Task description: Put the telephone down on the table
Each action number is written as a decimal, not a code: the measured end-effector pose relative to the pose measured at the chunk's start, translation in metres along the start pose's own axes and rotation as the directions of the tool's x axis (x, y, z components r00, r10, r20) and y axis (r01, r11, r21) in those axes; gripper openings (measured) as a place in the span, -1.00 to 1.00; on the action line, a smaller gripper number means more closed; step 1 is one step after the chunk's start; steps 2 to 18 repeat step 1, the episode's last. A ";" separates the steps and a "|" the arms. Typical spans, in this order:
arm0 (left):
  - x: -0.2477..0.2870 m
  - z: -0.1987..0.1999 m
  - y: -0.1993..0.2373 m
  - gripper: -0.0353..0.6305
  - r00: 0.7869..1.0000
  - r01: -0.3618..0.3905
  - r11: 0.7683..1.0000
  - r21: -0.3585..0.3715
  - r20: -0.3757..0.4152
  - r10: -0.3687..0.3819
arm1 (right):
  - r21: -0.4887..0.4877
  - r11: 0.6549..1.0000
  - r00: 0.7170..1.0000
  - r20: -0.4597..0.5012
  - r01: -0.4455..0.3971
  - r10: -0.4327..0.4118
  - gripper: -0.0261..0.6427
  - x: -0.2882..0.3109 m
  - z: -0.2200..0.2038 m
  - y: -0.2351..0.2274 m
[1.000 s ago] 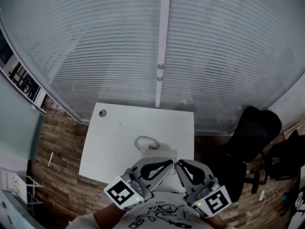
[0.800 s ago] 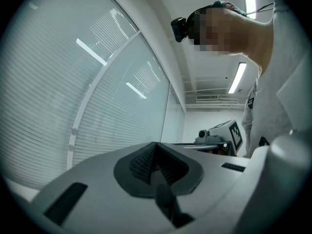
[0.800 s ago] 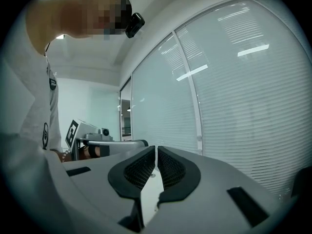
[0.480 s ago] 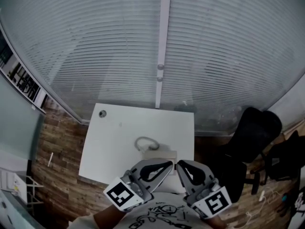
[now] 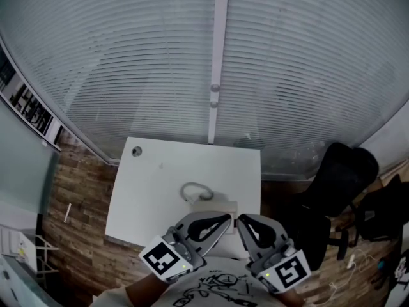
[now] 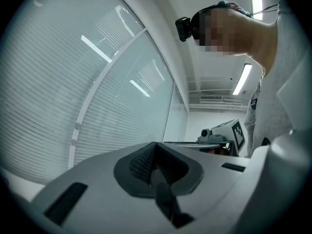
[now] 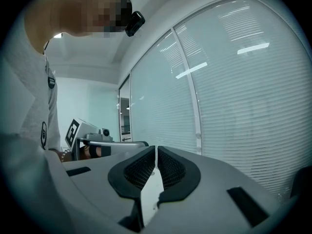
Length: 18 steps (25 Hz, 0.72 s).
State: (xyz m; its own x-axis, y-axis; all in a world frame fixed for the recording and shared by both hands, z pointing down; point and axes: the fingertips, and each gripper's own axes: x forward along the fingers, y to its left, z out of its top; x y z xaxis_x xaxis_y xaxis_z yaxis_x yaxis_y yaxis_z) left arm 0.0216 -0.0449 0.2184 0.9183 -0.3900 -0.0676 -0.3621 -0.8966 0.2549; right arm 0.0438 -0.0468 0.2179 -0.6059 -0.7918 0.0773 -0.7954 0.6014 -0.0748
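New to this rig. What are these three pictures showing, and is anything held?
No robot here: a person holds a two-jaw gripper in each hand, the left gripper and the right gripper. One picture comes from a camera on the person's head, looking down; the other two from cameras riding on each gripper, looking along its jaws. On the white table lies a pale telephone with a looped cord. Both pairs of jaws are together, holding nothing.

Left gripper, fingers together, nothing between, slatted blinds behind
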 end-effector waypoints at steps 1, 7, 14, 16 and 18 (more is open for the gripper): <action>0.000 0.000 0.001 -0.89 1.000 0.001 1.000 -0.005 0.001 -0.001 | -0.002 1.000 1.000 -0.002 0.001 -0.001 -0.80 0.000 -0.001 0.000; 0.000 0.000 0.001 -0.89 1.000 0.001 1.000 -0.005 0.001 -0.001 | -0.002 1.000 1.000 -0.002 0.001 -0.001 -0.80 0.000 -0.001 0.000; 0.000 0.000 0.001 -0.89 1.000 0.001 1.000 -0.005 0.001 -0.001 | -0.002 1.000 1.000 -0.002 0.001 -0.001 -0.80 0.000 -0.001 0.000; 0.000 0.000 0.001 -0.89 1.000 0.001 1.000 -0.005 0.001 -0.001 | -0.002 1.000 1.000 -0.002 0.001 -0.001 -0.80 0.000 -0.001 0.000; 0.000 0.000 0.001 -0.89 1.000 0.001 1.000 -0.005 0.001 -0.001 | -0.002 1.000 1.000 -0.002 0.001 -0.001 -0.80 0.000 -0.001 0.000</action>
